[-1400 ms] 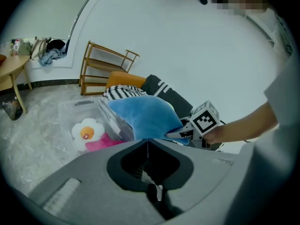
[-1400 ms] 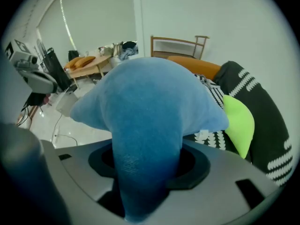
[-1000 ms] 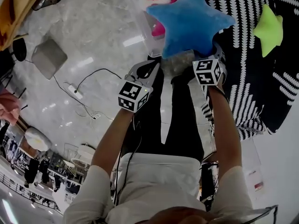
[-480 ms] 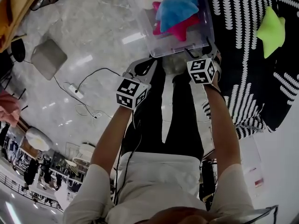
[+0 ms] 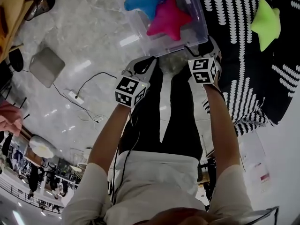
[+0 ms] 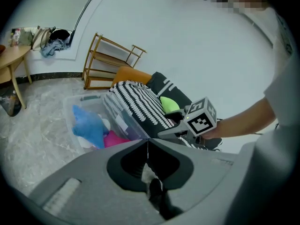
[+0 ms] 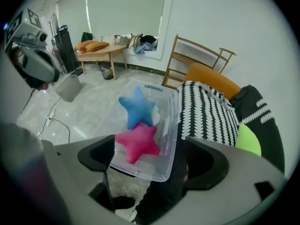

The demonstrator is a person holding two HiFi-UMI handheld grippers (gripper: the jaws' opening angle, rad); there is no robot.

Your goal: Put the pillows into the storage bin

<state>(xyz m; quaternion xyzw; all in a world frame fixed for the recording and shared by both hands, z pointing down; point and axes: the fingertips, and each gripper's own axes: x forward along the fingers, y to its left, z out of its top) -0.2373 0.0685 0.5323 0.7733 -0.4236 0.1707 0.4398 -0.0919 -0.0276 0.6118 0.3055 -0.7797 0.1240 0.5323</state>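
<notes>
Jaws of the right gripper (image 7: 154, 162) stand wide apart with nothing clamped. The near corner of the clear storage bin (image 7: 161, 172) shows in the gap between them. Inside the bin, at 12 o'clock from this gripper, lies the pink star pillow (image 7: 137, 142). The blue star pillow (image 7: 138, 108) sits just beyond it, touching it. The left gripper (image 6: 148, 146) is clenched, jaws pressed together on nothing. In the head view it hangs at about 8 o'clock from the right one. The green star pillow (image 5: 266, 25) rests outside the bin on the black-and-white striped fabric (image 5: 234, 55), at 2 o'clock from the right gripper.
</notes>
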